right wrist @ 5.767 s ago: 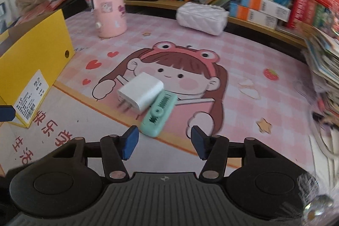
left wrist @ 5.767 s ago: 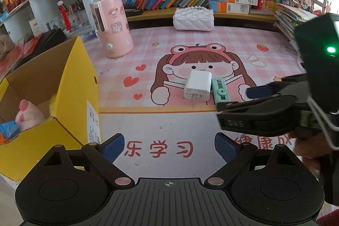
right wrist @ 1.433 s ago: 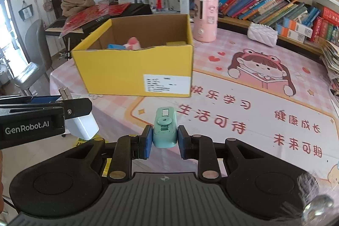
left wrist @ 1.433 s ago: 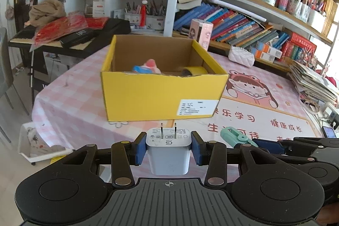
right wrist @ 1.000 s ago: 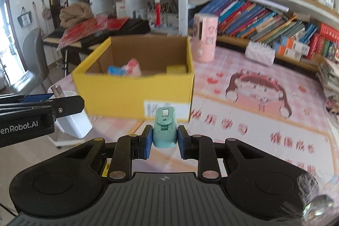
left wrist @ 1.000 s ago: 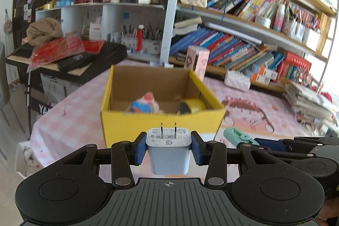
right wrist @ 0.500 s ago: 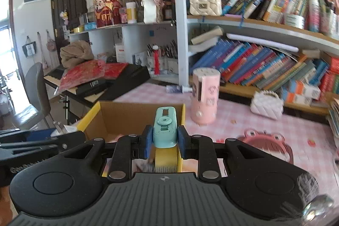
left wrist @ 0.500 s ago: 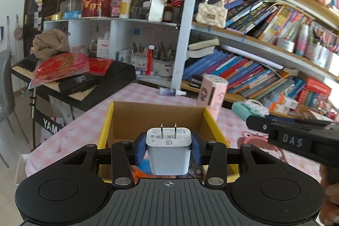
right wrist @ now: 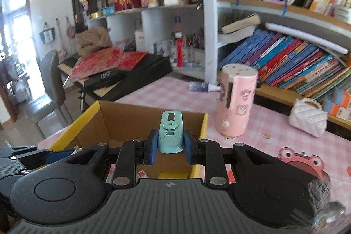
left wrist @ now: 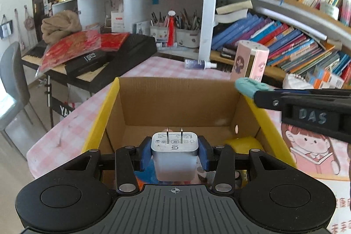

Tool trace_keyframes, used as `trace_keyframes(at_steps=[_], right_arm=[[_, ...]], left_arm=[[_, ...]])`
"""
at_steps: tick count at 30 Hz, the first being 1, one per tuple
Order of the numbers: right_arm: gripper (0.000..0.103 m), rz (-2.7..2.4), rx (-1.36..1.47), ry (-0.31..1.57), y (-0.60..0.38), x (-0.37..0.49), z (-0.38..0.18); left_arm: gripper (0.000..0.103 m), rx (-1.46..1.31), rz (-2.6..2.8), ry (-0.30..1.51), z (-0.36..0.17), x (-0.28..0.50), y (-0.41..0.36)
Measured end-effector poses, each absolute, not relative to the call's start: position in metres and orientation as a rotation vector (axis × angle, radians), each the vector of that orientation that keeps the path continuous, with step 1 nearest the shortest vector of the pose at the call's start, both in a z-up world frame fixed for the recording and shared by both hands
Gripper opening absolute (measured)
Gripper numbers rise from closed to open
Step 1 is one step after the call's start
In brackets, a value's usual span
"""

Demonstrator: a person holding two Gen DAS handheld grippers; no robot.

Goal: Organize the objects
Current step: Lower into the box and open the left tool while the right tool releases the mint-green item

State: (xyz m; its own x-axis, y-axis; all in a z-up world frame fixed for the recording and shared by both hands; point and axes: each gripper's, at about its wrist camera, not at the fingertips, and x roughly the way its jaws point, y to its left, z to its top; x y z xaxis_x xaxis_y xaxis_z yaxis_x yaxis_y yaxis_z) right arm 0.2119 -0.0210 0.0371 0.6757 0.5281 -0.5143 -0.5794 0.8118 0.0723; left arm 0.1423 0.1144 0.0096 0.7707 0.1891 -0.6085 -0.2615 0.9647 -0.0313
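My left gripper [left wrist: 174, 155] is shut on a white plug charger [left wrist: 174, 149], prongs pointing forward, held above the open yellow cardboard box [left wrist: 175, 102]. My right gripper [right wrist: 170, 146] is shut on a small teal device [right wrist: 170, 132] and hangs over the same box [right wrist: 122, 117]. In the left wrist view the right gripper [left wrist: 269, 98] comes in from the right with the teal device [left wrist: 250, 83] over the box's right wall. A yellow tape roll [left wrist: 243, 143] lies inside the box; the other contents are mostly hidden behind the charger.
A pink cylindrical appliance [right wrist: 235, 100] stands on the pink checked tablecloth just beyond the box. A small spray bottle [left wrist: 198, 64] lies behind it. Bookshelves [right wrist: 285, 58] and a white quilted purse [right wrist: 308, 117] line the back right. A keyboard [left wrist: 94, 58] and a chair [right wrist: 49, 84] stand at the left.
Both grippers have travelled forward from in front of the box to above its opening, each still holding its object. The box interior now fills the lower view.
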Motion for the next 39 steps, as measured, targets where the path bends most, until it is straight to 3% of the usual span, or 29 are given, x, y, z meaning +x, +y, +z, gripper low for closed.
trace_keyframes(at_steps=[16, 25, 28, 35, 39], right_arm=[[0.023, 0.698, -0.149, 0.622, -0.009, 0.247, 0.008], [0.024, 0.702, -0.146, 0.668, -0.01, 0.261, -0.005], [0.024, 0.71, -0.151, 0.661, -0.01, 0.262, -0.005], [0.024, 0.738, -0.162, 0.67, -0.005, 0.265, -0.007], [0.023, 0.757, -0.198, 0.676, 0.002, 0.264, -0.009]], left_arm=[[0.042, 0.013, 0.216, 0.707, -0.01, 0.179, 0.089], [0.048, 0.04, 0.205, 0.751, -0.023, 0.189, 0.084], [0.052, 0.06, 0.211, 0.753, -0.025, 0.19, 0.083], [0.077, 0.069, 0.215, 0.733, -0.019, 0.181, 0.08], [0.081, 0.087, 0.226, 0.739, -0.018, 0.175, 0.078]])
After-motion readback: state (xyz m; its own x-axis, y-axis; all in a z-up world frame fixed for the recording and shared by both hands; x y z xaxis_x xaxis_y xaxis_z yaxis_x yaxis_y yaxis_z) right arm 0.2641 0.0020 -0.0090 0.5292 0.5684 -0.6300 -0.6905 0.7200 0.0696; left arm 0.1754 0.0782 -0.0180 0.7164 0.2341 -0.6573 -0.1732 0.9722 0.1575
